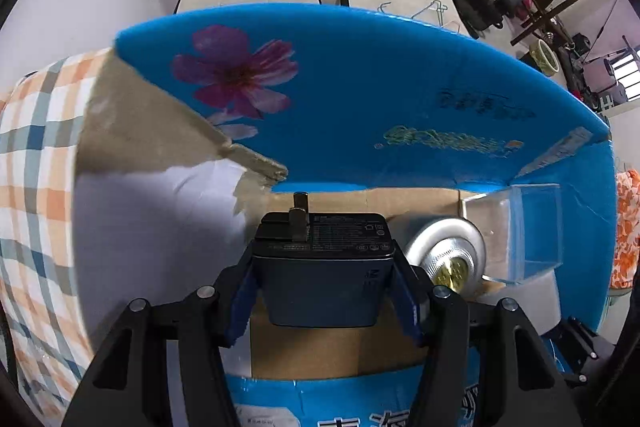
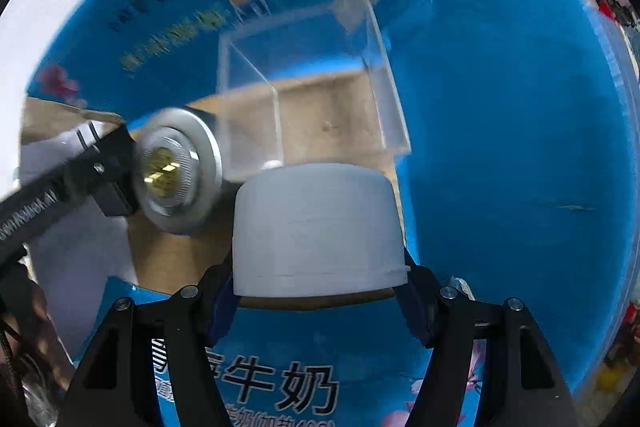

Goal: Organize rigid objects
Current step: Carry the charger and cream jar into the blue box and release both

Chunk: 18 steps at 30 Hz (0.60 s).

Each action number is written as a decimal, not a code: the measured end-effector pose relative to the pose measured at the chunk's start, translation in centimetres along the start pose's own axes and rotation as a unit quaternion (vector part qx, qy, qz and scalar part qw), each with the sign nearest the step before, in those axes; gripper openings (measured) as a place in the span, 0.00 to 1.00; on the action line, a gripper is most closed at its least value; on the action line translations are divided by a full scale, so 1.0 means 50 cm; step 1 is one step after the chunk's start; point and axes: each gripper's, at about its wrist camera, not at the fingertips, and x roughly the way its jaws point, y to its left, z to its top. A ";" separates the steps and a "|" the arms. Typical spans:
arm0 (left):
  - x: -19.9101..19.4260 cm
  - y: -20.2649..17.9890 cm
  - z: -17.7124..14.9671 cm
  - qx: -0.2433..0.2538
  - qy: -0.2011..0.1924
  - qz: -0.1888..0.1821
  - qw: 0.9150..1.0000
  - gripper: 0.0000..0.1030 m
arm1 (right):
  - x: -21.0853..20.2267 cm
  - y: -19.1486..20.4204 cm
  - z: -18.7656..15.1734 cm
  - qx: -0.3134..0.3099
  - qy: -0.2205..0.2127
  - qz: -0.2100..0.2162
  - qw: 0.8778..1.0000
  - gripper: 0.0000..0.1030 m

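You held the dark boxy plug-in charger (image 1: 322,267) clamped in your left gripper (image 1: 323,289) and the pale grey round tub (image 2: 318,231) in your right gripper (image 2: 320,289) over the blue carton's (image 1: 360,75) floor, so you did well to lower each onto bare cardboard, clear of the silver round lamp (image 1: 446,255) and the clear acrylic box (image 2: 312,87).

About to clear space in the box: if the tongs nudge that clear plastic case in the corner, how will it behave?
The clear plastic case looks empty and thin-walled, so it is probably light and would slide easily on the cardboard floor. Its walls look rigid, likely stiff rather than floppy, though maybe brittle. Smooth faces may slip between the pads; flat sides make rolling unlikely.
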 end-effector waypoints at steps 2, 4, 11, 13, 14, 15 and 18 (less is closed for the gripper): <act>0.012 0.002 0.007 -0.004 0.013 -0.004 1.000 0.55 | 0.007 -0.004 0.007 0.003 0.004 0.003 1.000 0.68; 0.019 0.004 0.013 -0.006 0.020 -0.003 1.000 0.55 | 0.010 -0.003 0.015 0.005 0.006 0.002 1.000 0.69; 0.019 -0.005 0.031 0.001 0.043 0.004 0.999 0.56 | 0.004 0.003 0.035 -0.001 0.007 -0.008 1.000 0.74; 0.009 -0.010 0.029 0.006 0.044 0.008 0.999 0.59 | -0.009 0.011 0.033 -0.007 -0.002 -0.006 1.000 0.87; 0.002 -0.011 0.028 0.008 0.040 0.007 0.999 0.64 | -0.017 0.015 0.035 -0.012 -0.007 -0.007 1.000 0.89; -0.011 -0.014 0.026 0.007 0.033 0.003 0.999 0.67 | -0.025 0.019 0.035 -0.017 -0.014 -0.012 1.000 0.93; -0.041 -0.020 0.016 0.014 0.018 0.000 1.000 0.80 | -0.044 0.024 0.030 -0.031 -0.027 -0.024 0.999 1.00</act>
